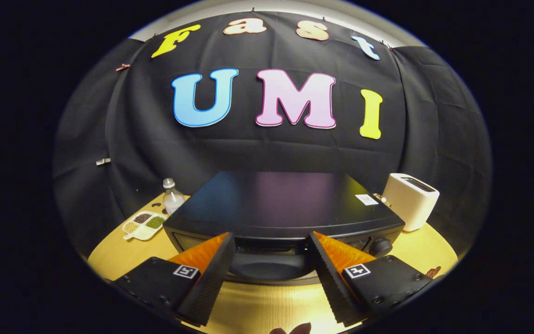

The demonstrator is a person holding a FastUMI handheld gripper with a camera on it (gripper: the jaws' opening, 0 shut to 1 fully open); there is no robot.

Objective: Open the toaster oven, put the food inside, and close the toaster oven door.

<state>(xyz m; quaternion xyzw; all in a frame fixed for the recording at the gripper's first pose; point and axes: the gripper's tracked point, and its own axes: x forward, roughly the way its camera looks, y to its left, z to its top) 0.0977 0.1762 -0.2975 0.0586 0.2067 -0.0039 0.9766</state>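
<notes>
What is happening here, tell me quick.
A person is bringing the hand-held gripper up to the front of the black toaster oven on the wooden table. Its fingers are spread open and hold nothing; the oven's front edge lies between their tips. Whether the door is open or shut I cannot tell. Beyond the oven stand a white toaster, a small bottle and a divided dish.

toaster oven | black, boxy, glossy flat top; round knob at its front right | stands upright on the wooden counter; front faces the claw | claw fingers spread wide, tips just at its front; door state cannot be told
</notes>
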